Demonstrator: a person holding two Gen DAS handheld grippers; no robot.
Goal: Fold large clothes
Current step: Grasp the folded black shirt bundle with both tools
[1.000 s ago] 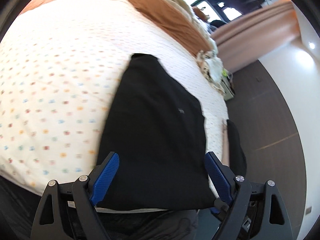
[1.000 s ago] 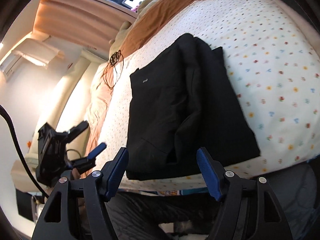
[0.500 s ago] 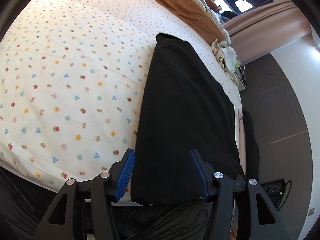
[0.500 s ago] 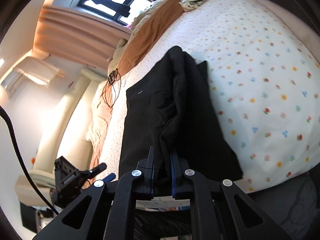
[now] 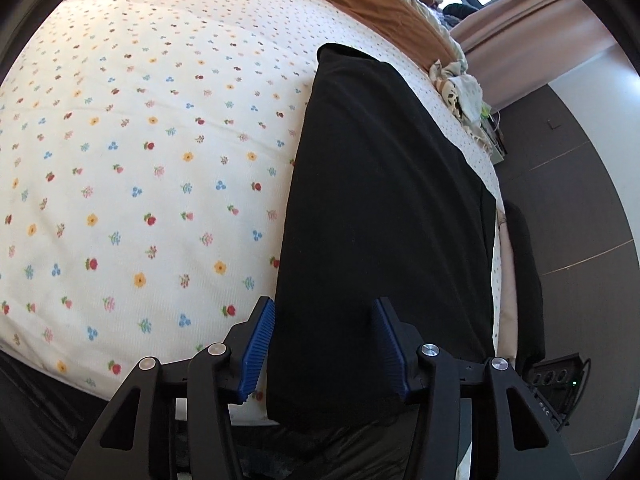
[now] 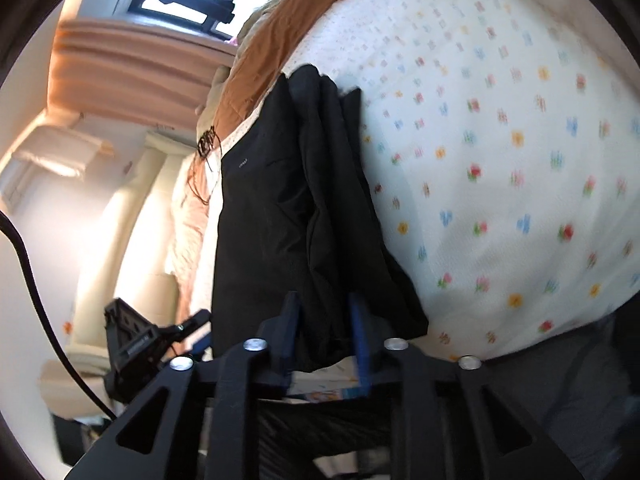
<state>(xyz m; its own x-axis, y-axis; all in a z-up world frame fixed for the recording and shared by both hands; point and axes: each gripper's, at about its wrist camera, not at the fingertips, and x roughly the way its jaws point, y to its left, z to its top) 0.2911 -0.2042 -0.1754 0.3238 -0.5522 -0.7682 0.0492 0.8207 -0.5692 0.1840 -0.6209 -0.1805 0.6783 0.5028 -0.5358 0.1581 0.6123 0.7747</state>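
Observation:
A black garment [image 5: 380,180] lies folded lengthwise on the flowered bedspread [image 5: 140,160], its near end at the bed's front edge. My left gripper [image 5: 324,344] hovers over that near end. Its jaws are closing, with the garment's left edge by the left pad and flat cloth between them, not pinched. In the right wrist view the same garment [image 6: 272,208] has a raised ridge running toward my right gripper [image 6: 326,332]. Those jaws are opening, and the bunched fold still fills the gap and touches both pads.
A brown blanket [image 5: 380,4] and a heap of pale cloth [image 5: 460,84] lie at the bed's far side. A dark item [image 5: 524,280] hangs at the right edge above a power strip [image 5: 556,376]. A cable tangle [image 6: 206,144] rests left of the garment.
The left gripper sank toward the garment's near end and its jaws narrowed. The right gripper closed on a fold of the garment, then widened a little while moving lower and closer.

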